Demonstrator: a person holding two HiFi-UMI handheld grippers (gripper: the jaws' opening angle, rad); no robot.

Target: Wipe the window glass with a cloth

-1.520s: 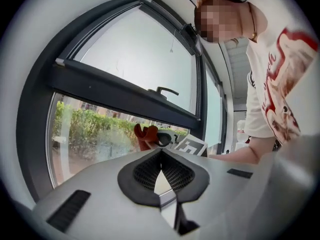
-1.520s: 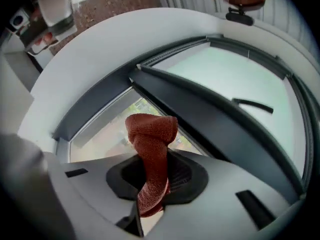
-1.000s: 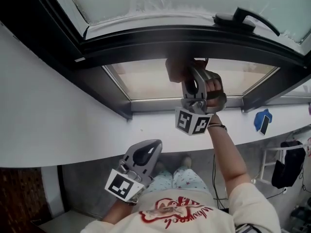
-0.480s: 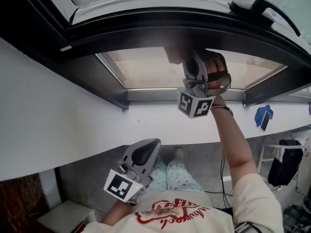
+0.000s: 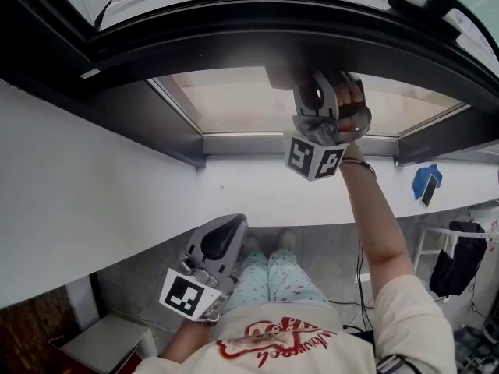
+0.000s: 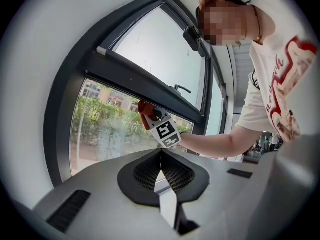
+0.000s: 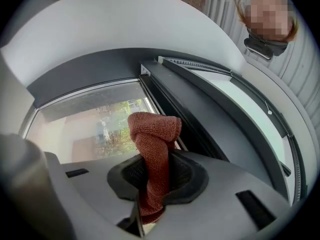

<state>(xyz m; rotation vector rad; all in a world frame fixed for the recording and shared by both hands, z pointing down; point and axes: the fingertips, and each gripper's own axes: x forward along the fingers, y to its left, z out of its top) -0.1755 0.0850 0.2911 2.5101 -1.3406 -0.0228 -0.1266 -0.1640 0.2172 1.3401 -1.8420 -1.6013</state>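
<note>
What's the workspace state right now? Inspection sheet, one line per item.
Surface: white sill below the window, bare where it shows.
Job's things: red cloth raised to the window glass; contact cannot be told.
Clutter: blue object against the sill at the right; dark item hanging on a rack.
Grippers: right gripper shut on the cloth; left gripper shut, empty, held low.
Cables: thin dark cable hanging beside the right arm.
Surroundings: dark window frame; greenery outside.
</note>
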